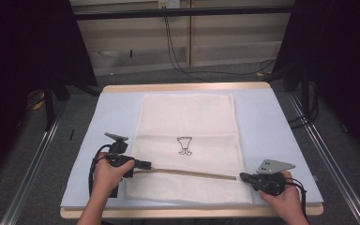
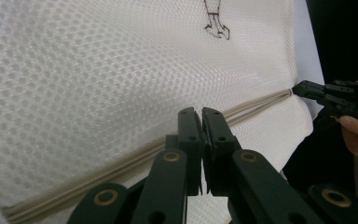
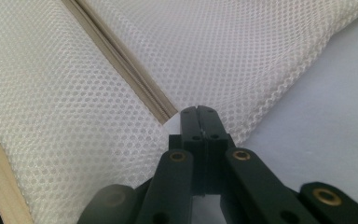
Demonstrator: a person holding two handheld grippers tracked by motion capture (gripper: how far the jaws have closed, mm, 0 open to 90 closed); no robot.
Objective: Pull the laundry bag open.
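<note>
Hand-held grippers (image 1: 143, 165) (image 1: 242, 176) pinch mesh bag (image 1: 187, 117) zipper (image 1: 192, 173) ends.

Matt cream mesh-cloth bag (image 1: 187, 140) on smooth pale sheet (image 1: 267, 126); wooden table (image 1: 183, 87) edge.

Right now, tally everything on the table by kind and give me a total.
Mesh laundry bag: 1
Blue table mat: 1
Handheld tools: 2, the left tool and the right tool, one at each end of the bag's zipper
Total: 4
</note>
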